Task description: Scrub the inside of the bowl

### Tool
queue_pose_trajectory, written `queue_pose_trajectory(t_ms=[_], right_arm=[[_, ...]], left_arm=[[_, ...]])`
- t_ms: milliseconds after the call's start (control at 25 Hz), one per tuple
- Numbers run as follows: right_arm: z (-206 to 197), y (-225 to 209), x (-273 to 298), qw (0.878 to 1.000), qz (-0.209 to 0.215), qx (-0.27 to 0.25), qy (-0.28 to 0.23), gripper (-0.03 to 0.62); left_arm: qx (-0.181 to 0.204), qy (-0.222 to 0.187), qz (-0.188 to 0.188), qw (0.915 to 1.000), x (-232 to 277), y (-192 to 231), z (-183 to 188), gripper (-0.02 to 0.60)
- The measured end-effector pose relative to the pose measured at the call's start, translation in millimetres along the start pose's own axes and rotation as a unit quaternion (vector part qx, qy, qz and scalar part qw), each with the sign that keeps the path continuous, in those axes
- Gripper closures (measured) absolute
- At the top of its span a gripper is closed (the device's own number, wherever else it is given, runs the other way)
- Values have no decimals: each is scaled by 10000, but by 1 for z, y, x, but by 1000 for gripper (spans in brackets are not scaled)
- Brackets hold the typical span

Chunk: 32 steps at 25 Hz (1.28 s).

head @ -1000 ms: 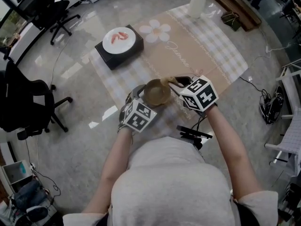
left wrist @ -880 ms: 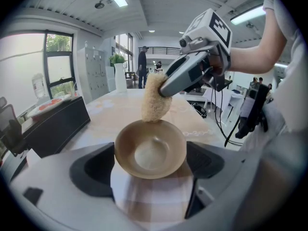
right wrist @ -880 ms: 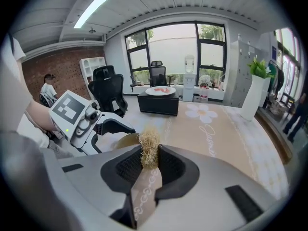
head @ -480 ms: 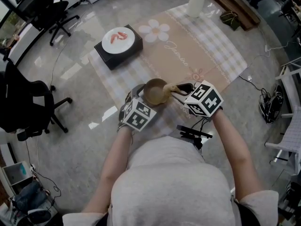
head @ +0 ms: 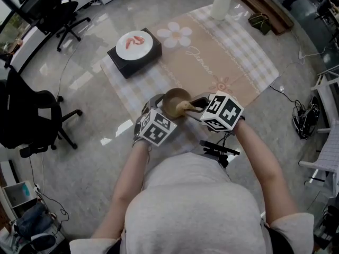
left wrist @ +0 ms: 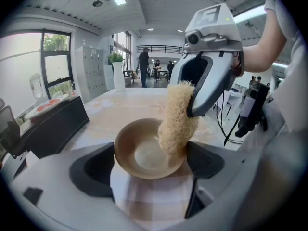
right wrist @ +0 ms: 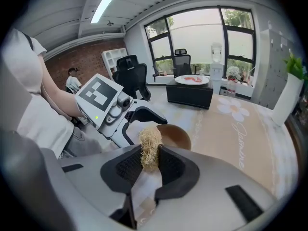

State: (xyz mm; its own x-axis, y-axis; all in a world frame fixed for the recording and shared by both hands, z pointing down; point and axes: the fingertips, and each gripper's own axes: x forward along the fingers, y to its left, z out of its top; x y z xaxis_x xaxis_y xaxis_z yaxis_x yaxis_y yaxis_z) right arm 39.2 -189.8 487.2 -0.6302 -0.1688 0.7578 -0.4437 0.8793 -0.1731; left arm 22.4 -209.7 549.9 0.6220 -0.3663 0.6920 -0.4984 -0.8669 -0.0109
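Note:
A small brown bowl (head: 175, 100) stands on the checked cloth, and my left gripper (head: 158, 109) is shut on it. In the left gripper view the bowl (left wrist: 139, 153) sits between the two dark pads (left wrist: 94, 170), touching both. My right gripper (head: 197, 105) is shut on a pale, fibrous loofah scrubber (head: 184, 107). The loofah (left wrist: 177, 119) hangs down into the bowl's right side and touches the inner wall. In the right gripper view the loofah (right wrist: 150, 147) is pinched between the black jaws, with the bowl (right wrist: 177, 134) just beyond it.
A black box bearing a white plate with red food (head: 134, 44) stands at the far left of the beige flowered cloth (head: 228, 57). A white vase (head: 222, 1) stands at the far end. Office chairs (head: 32, 115) stand to the left. A black clamp (head: 218, 150) sits near my body.
My right gripper has swung left and nearer, carrying the loofah from the bowl's far right rim down into the bowl. The left gripper and the bowl have stayed almost still.

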Motion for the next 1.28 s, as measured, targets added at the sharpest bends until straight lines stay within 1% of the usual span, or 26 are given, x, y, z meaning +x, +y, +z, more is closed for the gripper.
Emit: queue_pose_trajectory(t_ms=[320,520,840,1080,1200,1280], right_arm=[[14,13,15,9988,411,-261,-40,511],[27,14,21,9979,538,-206,-311,511],[44,0,32,9980,290,13,-555,511],[42,-11,34,9984,81,208,-521,511],[35,-20,36,9991,-142,152,-376,511],[33,-25,38,9988,-257,164,-380,510]], left_arm=[[37,38,-27,10000,-1,0,1,137],[27,40,-11,10000,-1,0,1,137],[12,49,1,10000,-1,-1,1,137],[16,53,-13,10000,-2,0,1,137],[14,52,-15,10000,-1,0,1,137],[13,53,-11,10000,-1,0,1,137]])
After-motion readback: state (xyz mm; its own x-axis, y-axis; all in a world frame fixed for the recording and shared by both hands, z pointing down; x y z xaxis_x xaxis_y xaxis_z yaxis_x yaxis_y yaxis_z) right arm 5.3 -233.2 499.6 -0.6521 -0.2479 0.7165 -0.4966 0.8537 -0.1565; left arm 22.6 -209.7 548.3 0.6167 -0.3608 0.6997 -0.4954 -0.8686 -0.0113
